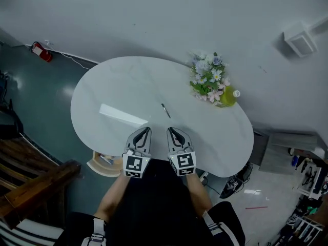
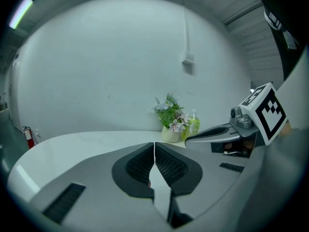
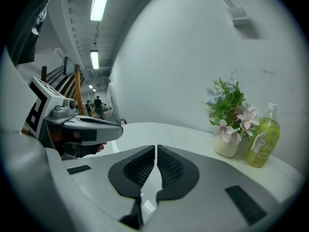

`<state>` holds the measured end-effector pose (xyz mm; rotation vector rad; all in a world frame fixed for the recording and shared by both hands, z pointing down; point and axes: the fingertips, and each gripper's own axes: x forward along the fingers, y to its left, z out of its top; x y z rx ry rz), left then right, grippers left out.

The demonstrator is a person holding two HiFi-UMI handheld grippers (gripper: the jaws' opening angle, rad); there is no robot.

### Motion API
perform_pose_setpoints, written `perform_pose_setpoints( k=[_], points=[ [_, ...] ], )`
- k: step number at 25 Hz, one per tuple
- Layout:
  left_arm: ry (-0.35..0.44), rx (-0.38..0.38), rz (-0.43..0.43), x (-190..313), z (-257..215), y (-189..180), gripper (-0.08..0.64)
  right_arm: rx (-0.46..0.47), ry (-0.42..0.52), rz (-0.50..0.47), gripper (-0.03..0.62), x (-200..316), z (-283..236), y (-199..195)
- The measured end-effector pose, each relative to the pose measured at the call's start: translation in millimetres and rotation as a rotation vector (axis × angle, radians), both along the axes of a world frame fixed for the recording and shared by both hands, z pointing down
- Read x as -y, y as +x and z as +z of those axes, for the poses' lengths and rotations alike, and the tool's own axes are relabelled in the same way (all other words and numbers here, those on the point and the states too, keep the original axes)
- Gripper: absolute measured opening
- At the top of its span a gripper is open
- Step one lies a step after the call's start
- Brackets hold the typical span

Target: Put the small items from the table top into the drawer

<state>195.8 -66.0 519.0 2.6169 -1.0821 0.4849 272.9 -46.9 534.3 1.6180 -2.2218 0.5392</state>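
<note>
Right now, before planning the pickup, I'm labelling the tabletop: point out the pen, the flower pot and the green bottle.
pen (image 1: 165,110), head view, mid-shaft.
flower pot (image 3: 226,147), right gripper view, white front wall.
green bottle (image 3: 266,151), right gripper view, lower body.

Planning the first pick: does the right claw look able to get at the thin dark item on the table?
Probably yes. The thin dark item lies alone on the table just ahead of the right claw, with nothing between them. Its jaws are shut, so they must open first.
</note>
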Motion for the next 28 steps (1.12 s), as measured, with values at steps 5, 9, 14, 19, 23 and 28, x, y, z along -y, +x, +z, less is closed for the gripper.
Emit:
perform_pose_setpoints(
  k=[5,9,14,19,23,28],
  points=[
    [-0.044,0.017,0.018,21,30,11,0.025,0.000,-0.045,0.008,0.038,17,28,8],
    [-0.074,0.027,0.023,32,49,15,0.025,0.006,-0.080,0.016,0.038,25,48,15],
    [-0.099,0.042,0.028,42,66,17,0.025,0.024,-0.100,0.019,0.039,41,62,18],
    [-0.116,0.047,0.024,47,72,20,0.025,0.003,-0.134,-0.014,0.040,55,80,18],
    [-0.121,0.053,0.023,50,73,18,0.025,-0.033,-0.181,-0.046,0.040,69,101,16],
    [-0.125,0.055,0.011,53,74,16,0.025,-0.065,-0.233,-0.066,0.041,79,123,15]
  ],
)
